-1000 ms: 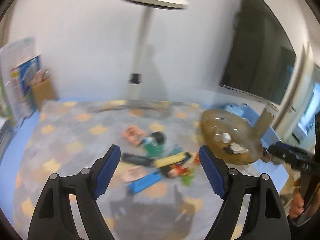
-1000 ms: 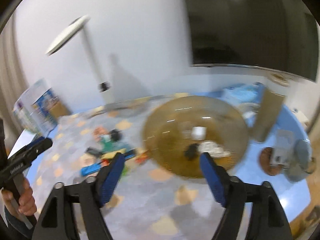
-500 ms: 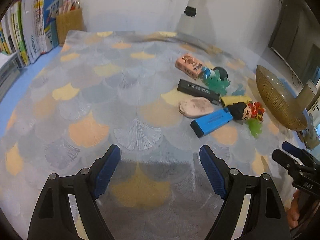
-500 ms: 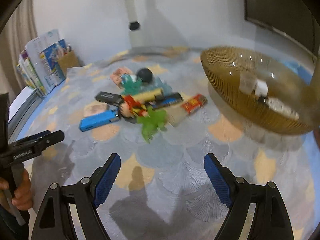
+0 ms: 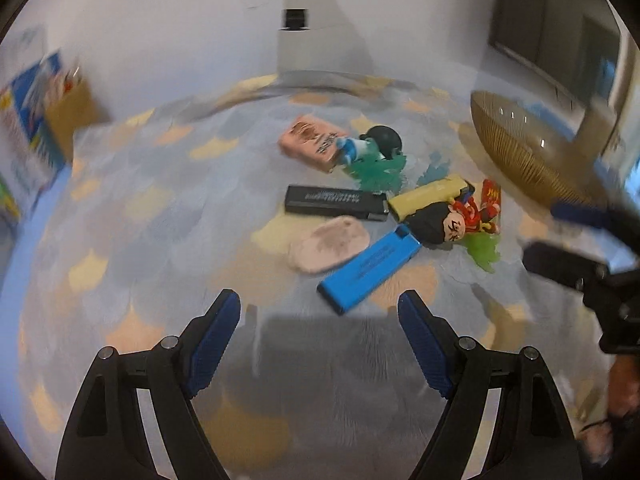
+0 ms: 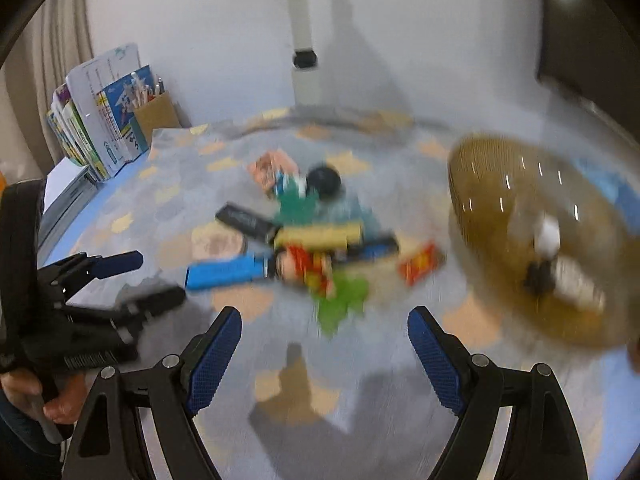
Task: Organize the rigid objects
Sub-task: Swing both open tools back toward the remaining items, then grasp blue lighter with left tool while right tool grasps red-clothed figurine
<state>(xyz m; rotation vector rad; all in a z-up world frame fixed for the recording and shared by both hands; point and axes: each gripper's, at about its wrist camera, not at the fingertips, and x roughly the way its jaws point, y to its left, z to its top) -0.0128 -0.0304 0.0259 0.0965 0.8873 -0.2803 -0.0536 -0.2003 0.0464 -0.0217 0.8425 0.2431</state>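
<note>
A pile of small objects lies mid-table on a patterned mat: a blue lighter (image 5: pixel 368 270), a black lighter (image 5: pixel 336 203), a yellow lighter (image 5: pixel 426 196), a pink oval eraser (image 5: pixel 330 243), a pink box (image 5: pixel 312 142), a red-and-black doll figure (image 5: pixel 450 222), green toys (image 5: pixel 376 168) and a small red packet (image 5: pixel 491 196). A brown ribbed glass bowl (image 6: pixel 484 184) stands to the right with a few small items inside. My left gripper (image 5: pixel 319 344) is open and empty, just short of the blue lighter. My right gripper (image 6: pixel 325 354) is open and empty, near the pile; that view is blurred.
Books and a cardboard pen holder (image 6: pixel 156 114) stand at the back left. A white lamp post (image 5: pixel 294 20) rises at the back by the wall. A dark screen (image 5: pixel 556 32) hangs at the right. The blue table edge (image 6: pixel 80 196) shows on the left.
Both grippers first tilted down from the wall toward the table, then moved in closer to the pile. Both stay open and empty.
</note>
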